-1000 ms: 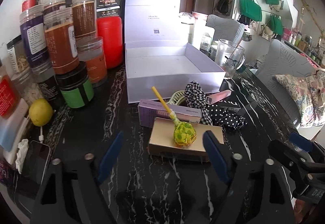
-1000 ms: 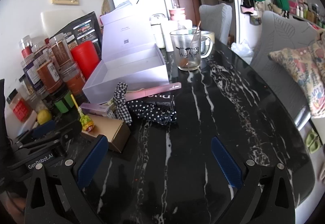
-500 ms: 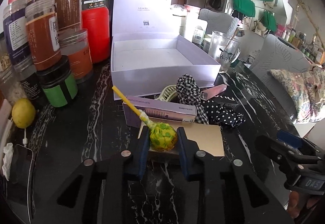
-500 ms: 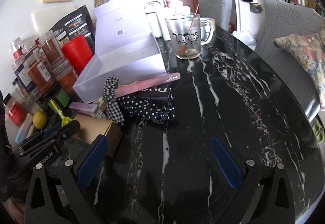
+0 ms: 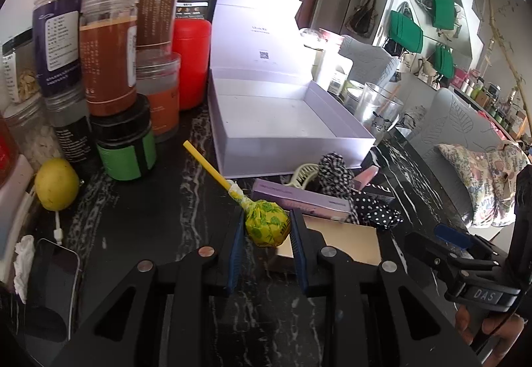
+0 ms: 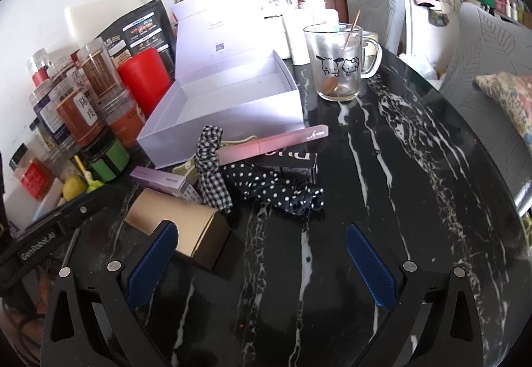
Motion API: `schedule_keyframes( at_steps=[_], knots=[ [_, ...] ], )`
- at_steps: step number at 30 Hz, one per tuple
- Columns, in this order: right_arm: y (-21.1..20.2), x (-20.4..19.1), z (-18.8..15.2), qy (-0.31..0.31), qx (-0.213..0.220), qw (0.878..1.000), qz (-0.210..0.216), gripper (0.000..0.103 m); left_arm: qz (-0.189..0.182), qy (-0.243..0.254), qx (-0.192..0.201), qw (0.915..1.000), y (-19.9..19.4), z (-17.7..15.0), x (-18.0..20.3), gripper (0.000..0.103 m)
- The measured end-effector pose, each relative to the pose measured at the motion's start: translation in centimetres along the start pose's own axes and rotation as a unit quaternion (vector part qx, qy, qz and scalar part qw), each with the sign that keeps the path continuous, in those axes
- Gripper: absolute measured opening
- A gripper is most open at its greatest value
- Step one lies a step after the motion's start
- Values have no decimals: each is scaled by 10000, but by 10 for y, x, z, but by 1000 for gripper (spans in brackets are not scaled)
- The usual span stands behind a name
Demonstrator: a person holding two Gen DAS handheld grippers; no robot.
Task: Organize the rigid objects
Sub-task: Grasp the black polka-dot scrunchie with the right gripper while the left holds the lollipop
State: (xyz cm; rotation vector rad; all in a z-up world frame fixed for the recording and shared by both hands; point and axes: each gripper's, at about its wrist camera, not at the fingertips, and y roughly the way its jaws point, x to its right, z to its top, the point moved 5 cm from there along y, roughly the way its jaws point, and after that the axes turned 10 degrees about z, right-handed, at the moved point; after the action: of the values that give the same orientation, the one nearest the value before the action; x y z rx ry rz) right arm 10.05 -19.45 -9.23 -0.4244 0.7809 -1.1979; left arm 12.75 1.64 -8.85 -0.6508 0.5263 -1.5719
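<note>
While the left gripper [image 5: 267,229] pinches the green-wrapped lollipop [image 5: 267,222] above the tan box [image 5: 345,242], we note its yellow stick pointing to 10 o'clock. The right gripper [image 6: 262,259] is spread over the black marble table [image 6: 382,167], with the open white box [image 5: 286,121] at 12 o'clock.

Left tool [image 5: 266,230] clamped (seemingly firm); right tool [image 6: 262,254] spread.

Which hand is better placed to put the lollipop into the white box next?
Left. The left gripper is shut on the lollipop, and the open white box lies straight ahead of it. The right gripper is open over bare table, holding nothing.
</note>
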Motion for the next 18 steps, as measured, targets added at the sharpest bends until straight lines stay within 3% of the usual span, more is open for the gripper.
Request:
schedule_keyframes(
  at_steps=[4,8,15,18],
  knots=[
    [7,3,6,-188,-91,9995,-245,103,60,-70,-62,9999,6,1,-9,26],
    [19,4,6,-527,-280,9975,-377,93,106,-113,-160,9998,15,-1,-14,26],
    [42,11,11,-878,-551,9936,-439,78,70,-110,-256,9996,26,-4,-15,26],
    [49,9,15,-998,-569,9929,-305,78,35,-129,-299,9995,31,-2,-15,26]
  ],
)
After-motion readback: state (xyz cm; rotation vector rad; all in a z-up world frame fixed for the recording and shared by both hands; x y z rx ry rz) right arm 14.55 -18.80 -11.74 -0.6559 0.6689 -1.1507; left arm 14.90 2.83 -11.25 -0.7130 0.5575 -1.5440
